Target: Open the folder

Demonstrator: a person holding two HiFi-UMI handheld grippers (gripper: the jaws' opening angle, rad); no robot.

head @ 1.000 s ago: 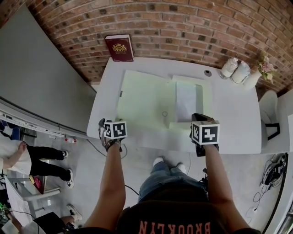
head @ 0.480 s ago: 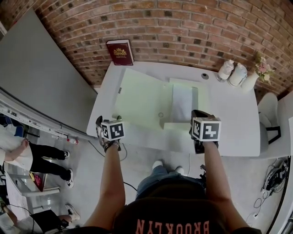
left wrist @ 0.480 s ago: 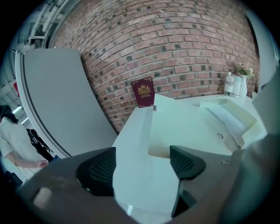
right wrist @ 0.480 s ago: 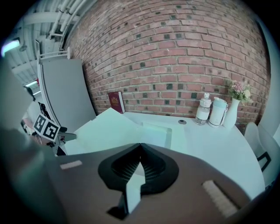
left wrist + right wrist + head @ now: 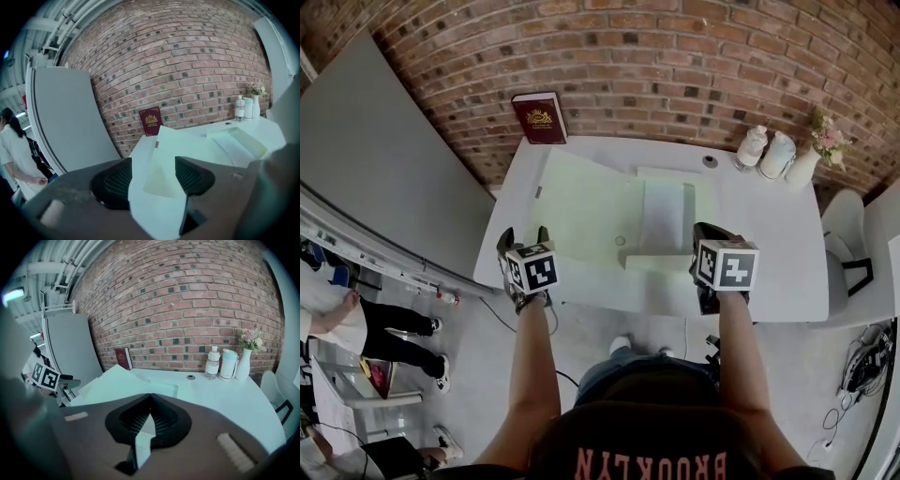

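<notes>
- Brick wall (image 5: 675, 66) behind, white bench (image 5: 769, 253) in front of you. A burgundy book (image 5: 539, 117) leans on the bricks, and two bottles (image 5: 750, 145) and a vase (image 5: 806, 164) stand at the far right corner.
- Your pale green folder (image 5: 591, 206) lies open mid-bench. Its left cover is tilted up off the surface, and a white sheet (image 5: 664, 211) rests on its right half.
- Your left tongs (image 5: 153, 177) hang at the bench's front left edge. The jaws are well apart but have just been closing in, with nothing pinched between the pads.
- Your right tongs (image 5: 150, 397) sit just beside the folder's front flap, tips touching.
</notes>
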